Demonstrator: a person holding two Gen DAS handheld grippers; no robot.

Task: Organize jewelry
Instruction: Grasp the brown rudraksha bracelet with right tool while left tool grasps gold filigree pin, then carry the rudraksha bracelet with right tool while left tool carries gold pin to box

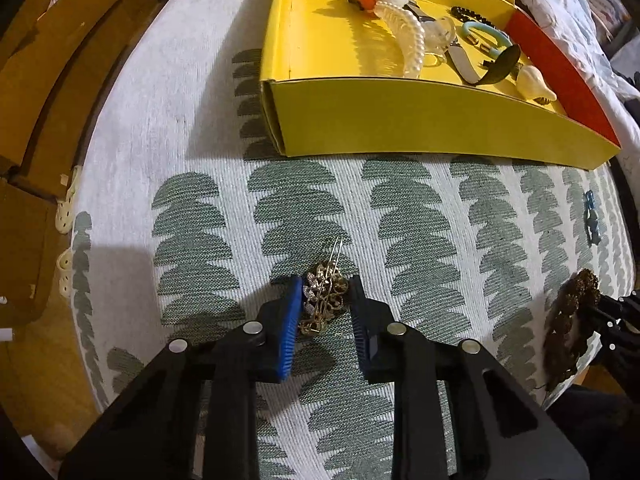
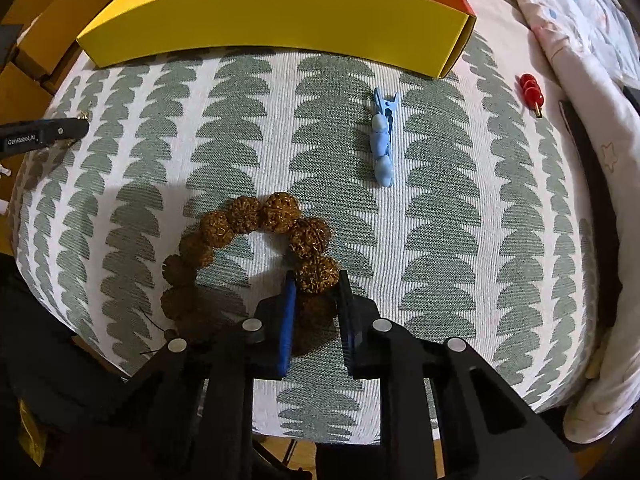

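Observation:
A tangled gold ornament with a long pin [image 1: 324,300] lies on the green-patterned cloth [image 1: 420,240], and the pads of my left gripper [image 1: 326,284] press on it from both sides. My right gripper [image 2: 316,280] is shut on one bead of a brown knobbly bead bracelet [image 2: 276,212], whose ring rests on the cloth to its left. From the left wrist view, that bracelet [image 1: 568,332] and the right gripper [image 1: 604,312] show at the right edge. The yellow box [image 1: 400,120] stands beyond, holding a pearl comb [image 1: 412,40], a watch, a blue band and a shell.
A blue clip [image 2: 383,140] lies on the cloth ahead of the right gripper, and a red bead pin [image 2: 531,90] sits farther right. A pale blanket [image 2: 580,40] is bunched along the right side. Wooden floor [image 1: 48,80] lies past the cloth's left edge.

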